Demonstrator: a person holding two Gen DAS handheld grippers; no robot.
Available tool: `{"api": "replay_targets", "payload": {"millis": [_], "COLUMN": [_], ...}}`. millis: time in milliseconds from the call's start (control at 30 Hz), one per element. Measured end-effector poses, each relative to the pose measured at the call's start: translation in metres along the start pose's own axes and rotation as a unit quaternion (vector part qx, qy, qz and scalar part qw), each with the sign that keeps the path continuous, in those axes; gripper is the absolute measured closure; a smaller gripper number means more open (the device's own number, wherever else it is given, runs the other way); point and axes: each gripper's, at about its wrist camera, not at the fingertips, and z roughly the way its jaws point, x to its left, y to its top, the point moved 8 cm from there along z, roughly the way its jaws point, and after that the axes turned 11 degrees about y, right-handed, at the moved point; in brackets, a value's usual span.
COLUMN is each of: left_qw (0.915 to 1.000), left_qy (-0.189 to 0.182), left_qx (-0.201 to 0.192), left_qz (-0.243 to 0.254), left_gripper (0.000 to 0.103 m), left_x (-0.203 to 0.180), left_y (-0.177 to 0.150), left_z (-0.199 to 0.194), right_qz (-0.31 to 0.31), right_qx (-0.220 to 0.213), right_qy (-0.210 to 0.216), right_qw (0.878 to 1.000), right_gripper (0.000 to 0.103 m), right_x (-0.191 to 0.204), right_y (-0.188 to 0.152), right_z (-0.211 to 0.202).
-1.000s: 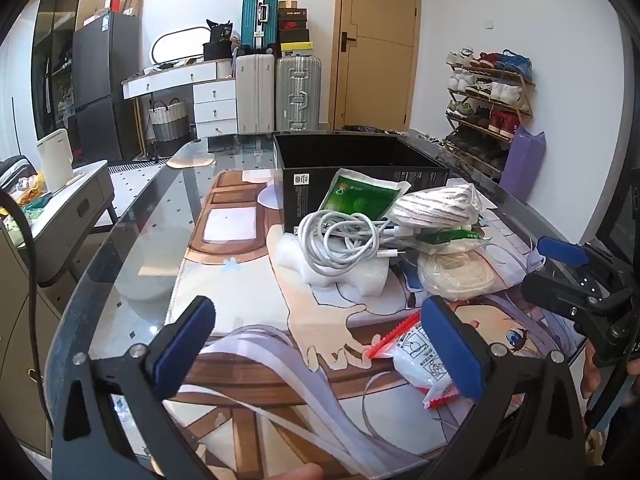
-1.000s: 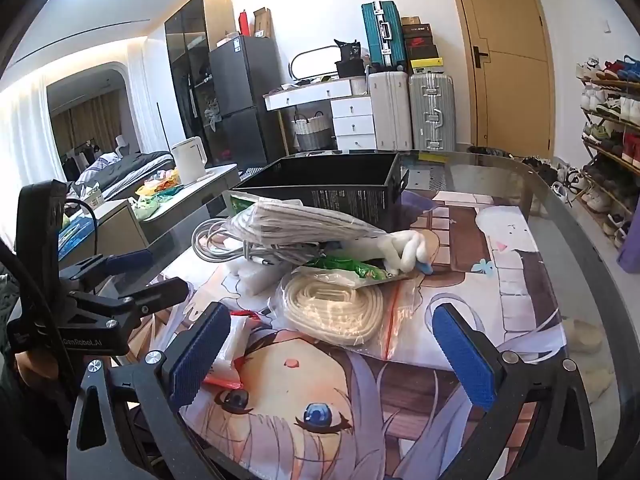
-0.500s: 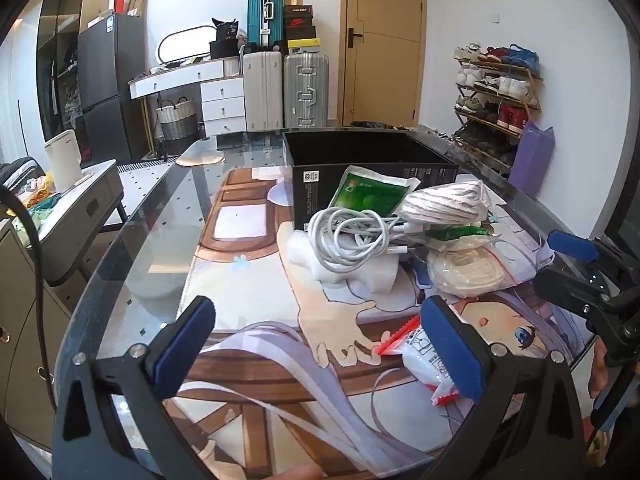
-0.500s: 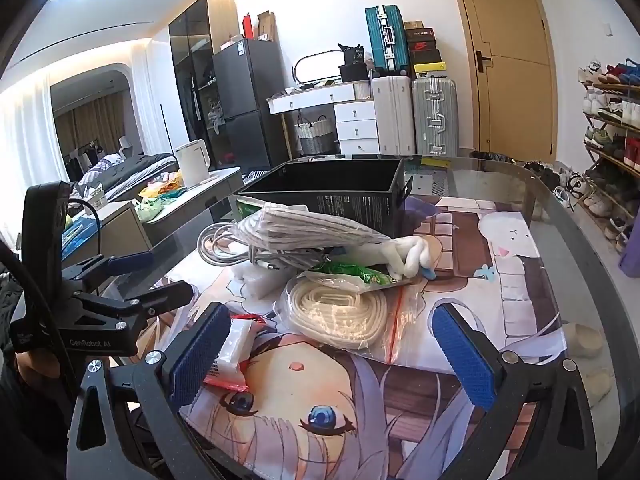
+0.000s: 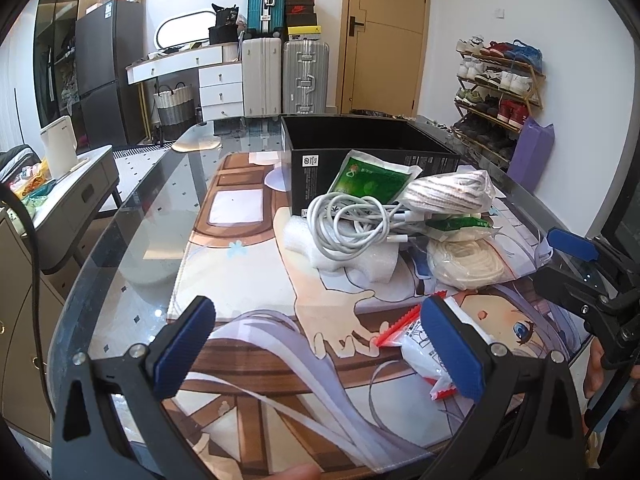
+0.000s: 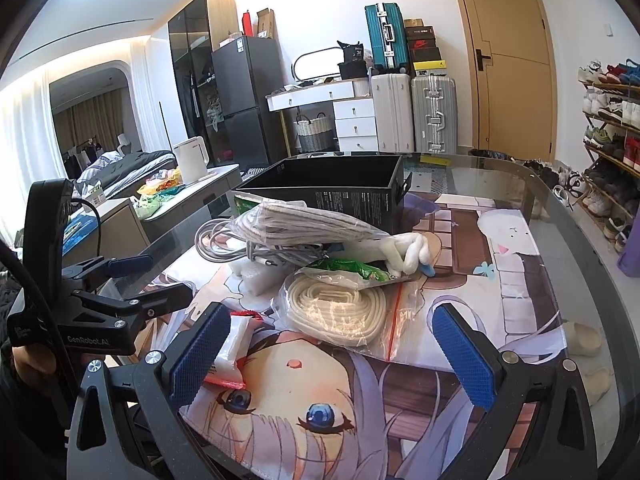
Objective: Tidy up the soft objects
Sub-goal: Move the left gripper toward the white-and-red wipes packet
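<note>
A glass-topped table (image 5: 132,216) carries a printed anime mat (image 5: 248,280) in a lived-in room with a wooden door (image 5: 384,36), stacked suitcases (image 5: 284,72), a white dresser (image 5: 208,76), a dark refrigerator (image 5: 104,68) and a shoe rack (image 5: 500,92) along the right wall. At the far end of the mat stands an open black box (image 5: 360,160); heaped against its near wall is a pile of soft items: a green pouch (image 5: 370,182) leaning on the box, a coil of white cable (image 5: 352,220) resting on white foam pieces (image 5: 344,252), a clear bag of striped cloth (image 5: 448,194) on top, and a zip bag of cream rope (image 6: 336,308) at the pile's near edge. A white plush piece (image 6: 404,254) pokes out beside the box, though what it is remains hard to tell. Apart from the heap, nearer the cameras, lies a small white packet with a red zip strip (image 5: 424,344).

The left gripper (image 5: 320,352) hovers over the mat's near edge, jaws spread wide and empty, its right finger partly covering the packet. The right gripper (image 6: 332,360) is likewise wide open and holds nothing, aimed toward the rope bag, with the packet just behind its left pad.
</note>
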Motion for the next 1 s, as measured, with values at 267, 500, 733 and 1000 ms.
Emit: {"api": "replay_targets", "payload": {"millis": [267, 500, 733, 1000], "left_qw": [0.9999, 0.9999, 0.9998, 0.9997], "left_qy": [-0.012, -0.014, -0.018, -0.022], "left_qx": [0.007, 0.007, 0.000, -0.005], "left_qz": [-0.003, 0.000, 0.007, 0.012], "left_gripper": [0.000, 0.000, 0.000, 0.000], "left_x": [0.0001, -0.0016, -0.0049, -0.0073], "left_y": [0.0000, 0.0000, 0.0002, 0.0021], "left_z": [0.0001, 0.0002, -0.0008, -0.0017], "right_qz": [0.001, 0.004, 0.001, -0.003], "right_qx": [0.003, 0.005, 0.006, 0.006], "right_qy": [0.000, 0.001, 0.000, -0.002], "right_qw": [1.000, 1.000, 1.000, 1.000], "right_gripper": [0.000, 0.000, 0.000, 0.000], "right_x": [0.0003, -0.0003, 0.0004, 0.0005], "right_y": [-0.0008, -0.0019, -0.0020, -0.0008], "right_z": [0.0006, 0.0026, 0.0030, 0.0044]}}
